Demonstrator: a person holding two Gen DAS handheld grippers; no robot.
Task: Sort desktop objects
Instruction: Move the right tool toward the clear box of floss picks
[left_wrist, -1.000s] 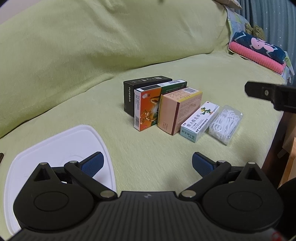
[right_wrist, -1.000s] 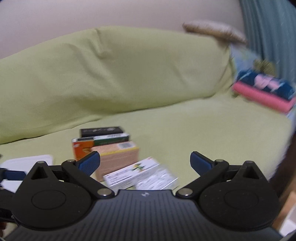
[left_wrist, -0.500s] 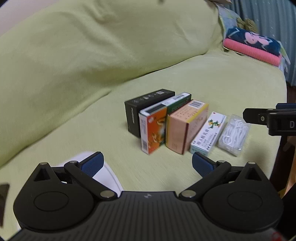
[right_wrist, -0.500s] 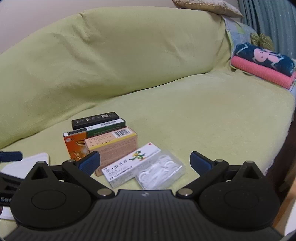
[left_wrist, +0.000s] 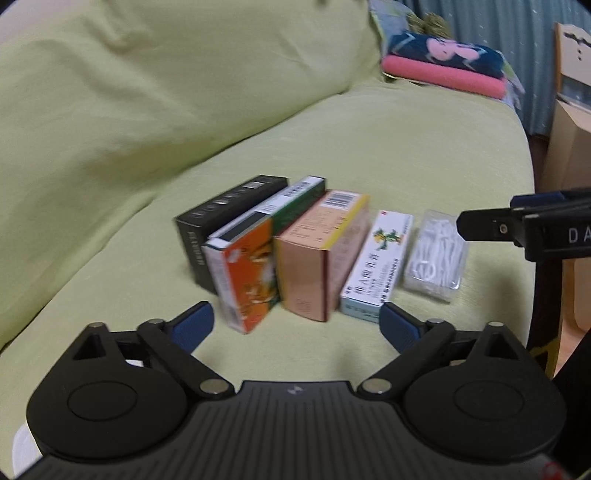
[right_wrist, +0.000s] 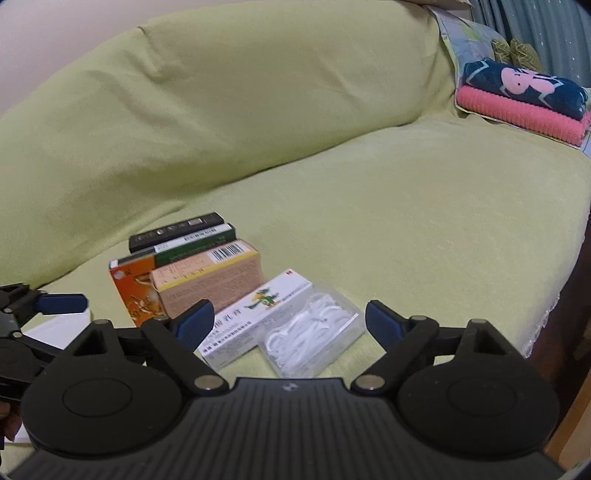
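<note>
Standing in a tight row on the green sofa (right_wrist: 406, 206) are a black box (left_wrist: 229, 214), an orange box (left_wrist: 251, 273) and a tan box (left_wrist: 314, 266); a white box (left_wrist: 380, 258) and a clear floss pack (left_wrist: 436, 254) lie flat just beside them. Both the left gripper (left_wrist: 295, 325) and the right gripper (right_wrist: 290, 319) hover with jaws spread, holding nothing. A white lid (right_wrist: 55, 328), partly hidden, seems to lie left of the row.

left tongs (left_wrist: 295, 326) spread wide, five packages (left_wrist: 314, 243) side by side on green sofa (left_wrist: 406, 147)
</note>
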